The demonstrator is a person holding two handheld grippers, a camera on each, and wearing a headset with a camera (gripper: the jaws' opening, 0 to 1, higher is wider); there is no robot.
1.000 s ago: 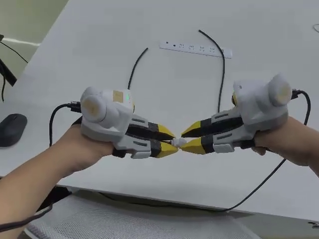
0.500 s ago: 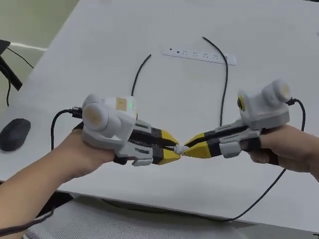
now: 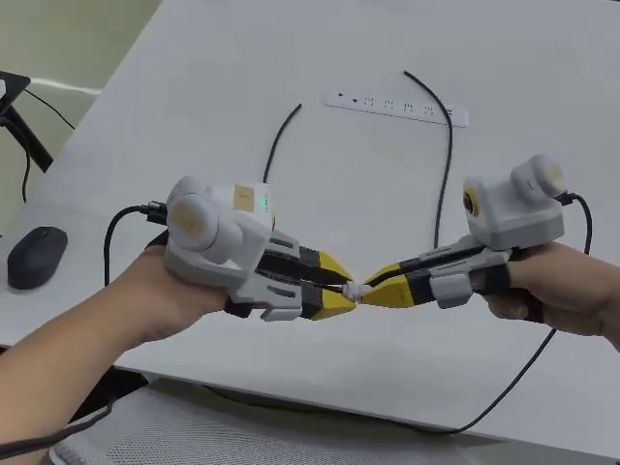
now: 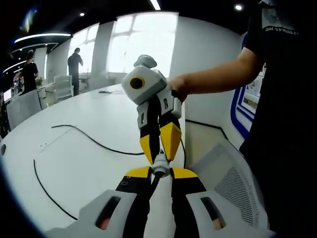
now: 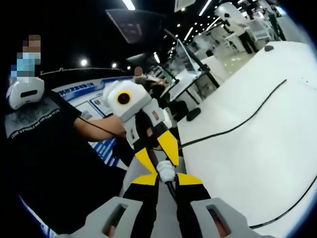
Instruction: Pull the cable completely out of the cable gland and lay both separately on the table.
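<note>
You are mid-pull. Your left claw [image 3: 341,289] is pinched tight on what looks like the short black cable [image 4: 154,183]. Your right claw [image 3: 368,293] meets it tip to tip, closed on the small white cable gland [image 5: 166,171], and both pieces are in the air over the near edge of the bench [image 3: 368,194]. The cable is not yet out, so draw the claws straight apart, then set each piece down separately. Farther back lie a loose black lead [image 3: 276,145] and a power strip [image 3: 397,107].
</note>
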